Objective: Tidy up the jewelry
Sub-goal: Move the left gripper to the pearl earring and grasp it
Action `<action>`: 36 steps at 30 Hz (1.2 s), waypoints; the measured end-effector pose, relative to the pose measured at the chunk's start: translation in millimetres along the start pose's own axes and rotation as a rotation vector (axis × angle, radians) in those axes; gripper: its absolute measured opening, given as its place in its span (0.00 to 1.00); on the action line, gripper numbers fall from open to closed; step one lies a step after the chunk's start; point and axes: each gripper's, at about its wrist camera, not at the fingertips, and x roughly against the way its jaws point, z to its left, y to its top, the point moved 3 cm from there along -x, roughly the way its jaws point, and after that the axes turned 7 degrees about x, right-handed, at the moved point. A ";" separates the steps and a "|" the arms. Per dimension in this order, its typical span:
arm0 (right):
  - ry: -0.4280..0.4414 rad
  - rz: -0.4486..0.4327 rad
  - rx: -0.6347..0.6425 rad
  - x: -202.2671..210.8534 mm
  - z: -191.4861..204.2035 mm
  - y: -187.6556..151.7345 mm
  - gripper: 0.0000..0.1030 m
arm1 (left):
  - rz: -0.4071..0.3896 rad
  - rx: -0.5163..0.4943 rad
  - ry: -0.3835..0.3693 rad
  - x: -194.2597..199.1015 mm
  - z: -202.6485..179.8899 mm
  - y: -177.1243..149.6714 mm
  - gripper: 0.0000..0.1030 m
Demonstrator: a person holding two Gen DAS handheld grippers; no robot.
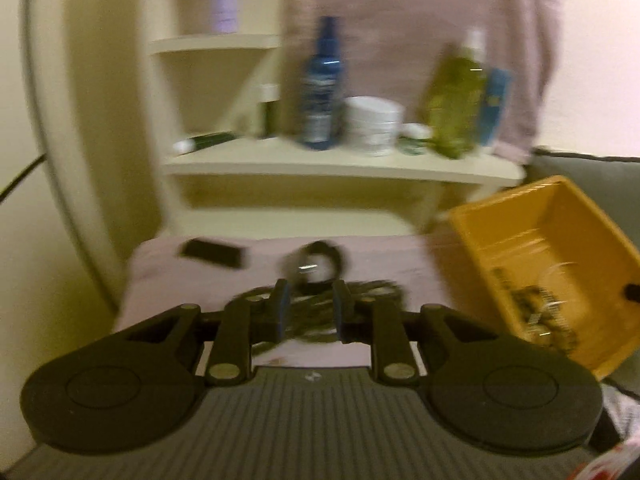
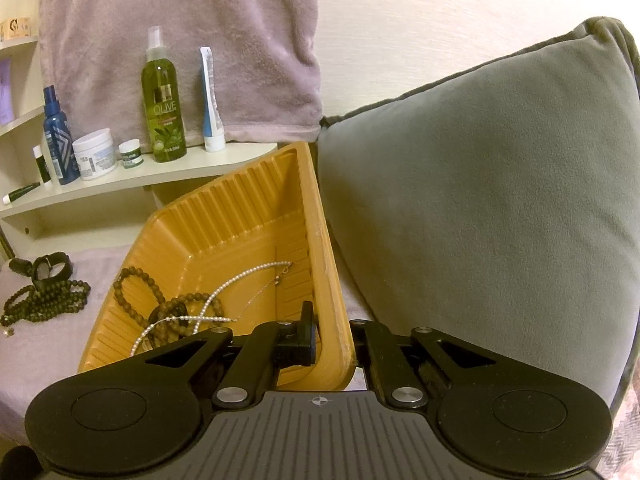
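My right gripper (image 2: 332,340) is pinched tight on the near rim of the ribbed orange plastic tray (image 2: 240,216), tipping it up beside the big grey cushion (image 2: 480,200). Inside the tray lie a brown wooden bead bracelet (image 2: 136,284) and a thin white pearl chain (image 2: 224,288).

My left gripper (image 1: 308,312) is open a little way with nothing between its fingers. It hangs over the pile of dark green bead strings (image 2: 44,300) on the pale pink cloth (image 2: 36,352), near its far edge. A black watch (image 2: 50,266) lies just behind the pile.

I think I am fetching the next piece — the beads. Next I should lower the left gripper, close on one string and carry it into the tray. The left view is blurry, so I must aim with care.
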 end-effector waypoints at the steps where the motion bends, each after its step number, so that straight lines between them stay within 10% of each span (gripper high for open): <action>1: 0.001 0.000 0.002 0.6 0.1 -0.6 0.05 | 0.001 0.005 0.024 0.5 9.3 -1.7 0.20; 8: -0.008 0.005 0.011 -1.7 1.0 -1.1 0.05 | 0.008 -0.018 0.133 -3.9 39.9 -20.9 0.21; 36: -0.018 0.023 0.036 -3.9 -0.7 -4.2 0.05 | 0.064 -0.072 0.074 -62.5 15.0 -65.6 0.23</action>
